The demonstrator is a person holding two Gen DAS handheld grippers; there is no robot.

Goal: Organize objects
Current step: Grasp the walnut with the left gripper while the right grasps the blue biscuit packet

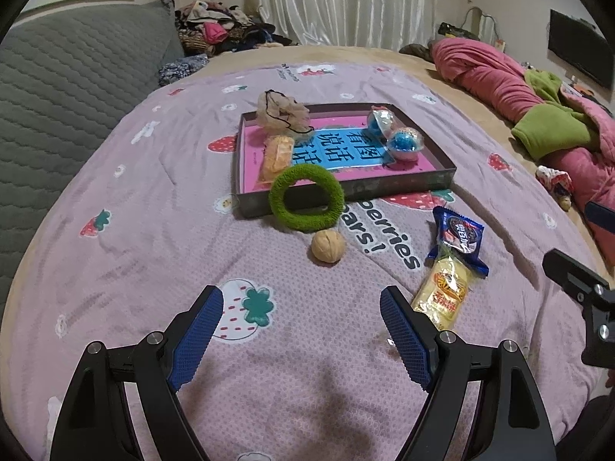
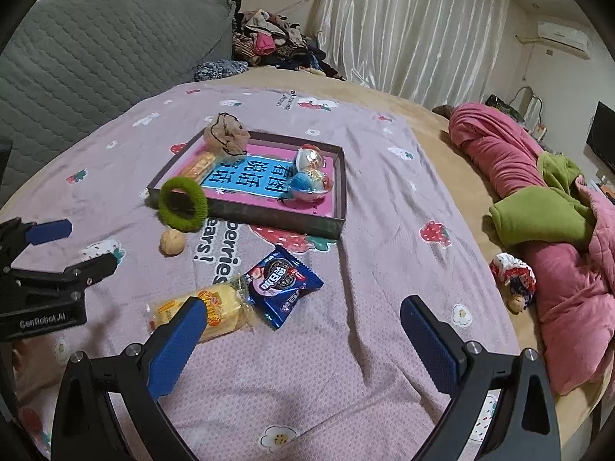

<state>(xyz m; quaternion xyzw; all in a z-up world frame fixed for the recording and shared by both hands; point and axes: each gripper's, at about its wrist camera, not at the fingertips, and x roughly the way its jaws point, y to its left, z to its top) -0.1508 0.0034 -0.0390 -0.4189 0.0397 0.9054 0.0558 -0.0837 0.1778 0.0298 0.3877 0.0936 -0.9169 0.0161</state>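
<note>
The bed fills the room, spread with a pink strawberry blanket [image 1: 153, 199], and on it sits a shallow dark tray [image 1: 415, 184] with a pink and blue printed sheet lining its floor. Inside the tray already lie a beige mesh pouf [image 1: 282, 109] at the far corner, a small orange-yellow snack packet [image 1: 276, 157] and two clear capsule balls with blue inside [image 1: 388, 132]. A fuzzy green ring [image 1: 306, 198] leans on the tray's near wall, half in and half out.

Still loose on the blanket — a walnut [image 1: 327, 246] just in front of the ring, a blue cookie packet [image 2: 282, 286], and a yellow cake packet [image 2: 209, 313] touching it.

The left gripper [image 1: 301, 330] hangs over bare blanket with its blue pads spread wide and nothing between them; the walnut lies ahead of it. The right gripper [image 2: 303, 330] is likewise wide and empty, its left pad over the cake packet's edge.

I'd judge this the approach before a pick — sorting is partly done. Next, each tool must come down around its item, squeeze gently, and carry it to the tray.
</note>
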